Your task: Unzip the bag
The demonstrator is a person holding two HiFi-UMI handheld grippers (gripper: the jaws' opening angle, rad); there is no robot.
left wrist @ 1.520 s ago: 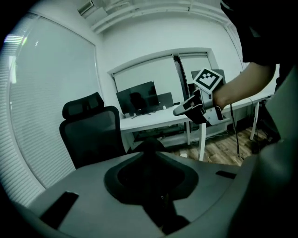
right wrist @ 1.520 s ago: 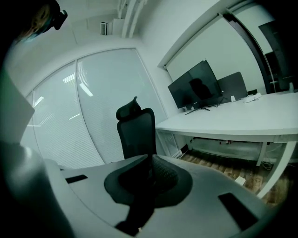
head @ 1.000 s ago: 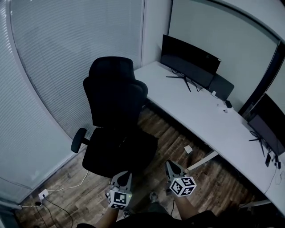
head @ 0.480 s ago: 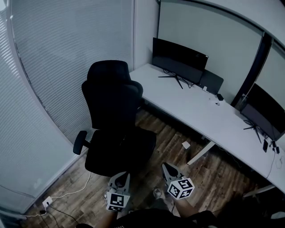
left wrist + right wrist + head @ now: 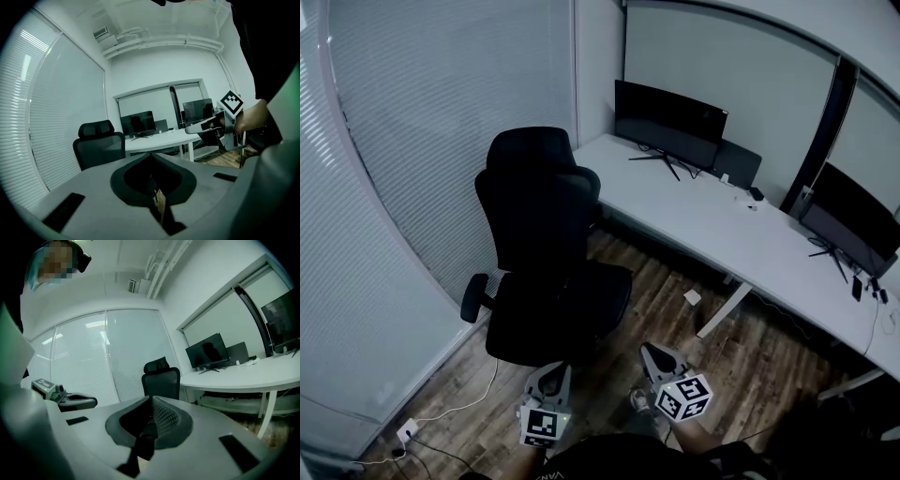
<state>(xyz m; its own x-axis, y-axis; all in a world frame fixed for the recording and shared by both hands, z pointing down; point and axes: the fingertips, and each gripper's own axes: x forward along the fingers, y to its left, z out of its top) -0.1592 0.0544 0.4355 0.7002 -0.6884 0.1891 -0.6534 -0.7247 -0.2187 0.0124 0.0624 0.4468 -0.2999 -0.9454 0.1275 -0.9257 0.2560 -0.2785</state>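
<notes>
Office, task not yet under way: the left gripper [image 5: 551,373] and right gripper [image 5: 654,354] hang low over the wood floor [image 5: 750,356], each with its jaws pressed together on nothing. No bag shows in any view. Ahead stand only a black chair [image 5: 542,253] and a white table [image 5: 712,234] with monitors [image 5: 668,114]. The next move likely calls for finding the bag, then parting one gripper's jaws to take the zip pull.
</notes>
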